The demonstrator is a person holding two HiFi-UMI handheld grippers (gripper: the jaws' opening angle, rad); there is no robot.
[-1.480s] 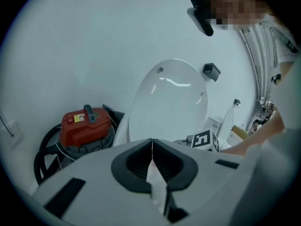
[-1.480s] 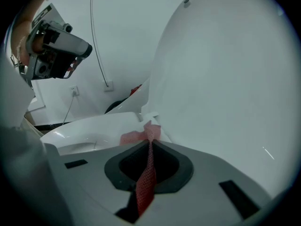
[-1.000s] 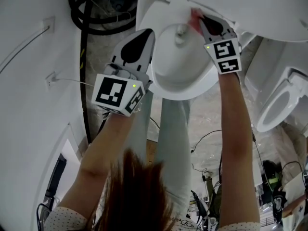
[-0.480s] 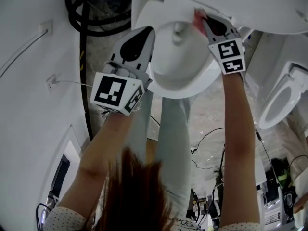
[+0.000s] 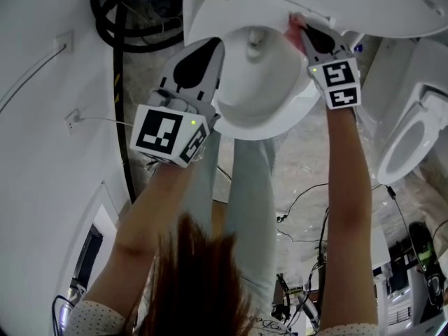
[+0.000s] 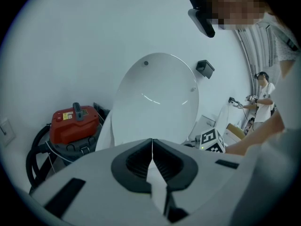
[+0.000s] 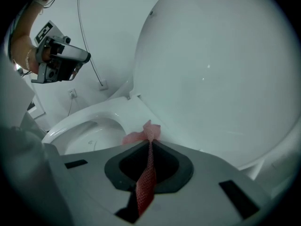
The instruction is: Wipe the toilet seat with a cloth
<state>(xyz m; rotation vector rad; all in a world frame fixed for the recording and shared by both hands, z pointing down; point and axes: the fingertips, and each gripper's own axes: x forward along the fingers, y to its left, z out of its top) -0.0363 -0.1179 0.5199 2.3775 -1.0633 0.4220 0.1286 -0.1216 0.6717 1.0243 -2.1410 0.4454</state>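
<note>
Cloth (image 7: 143, 134) on toilet seat (image 7: 117, 108) rear, right side — lid (image 7: 211, 69) raised behind; vacuum (image 6: 73, 124) left of toilet.

We see a glossy, smooth white toilet seat (image 7: 117, 108) and its raised white lid (image 7: 221, 69), which shines just as hard and catches small glints. The pink cloth (image 7: 146, 173) is an open, rough mesh weave. The right gripper (image 7: 150, 142) has a matt pale-grey plastic shell and dull black ribbed pads (image 7: 170, 167). The red vacuum canister (image 6: 73, 124) looks like shiny moulded plastic.
</note>
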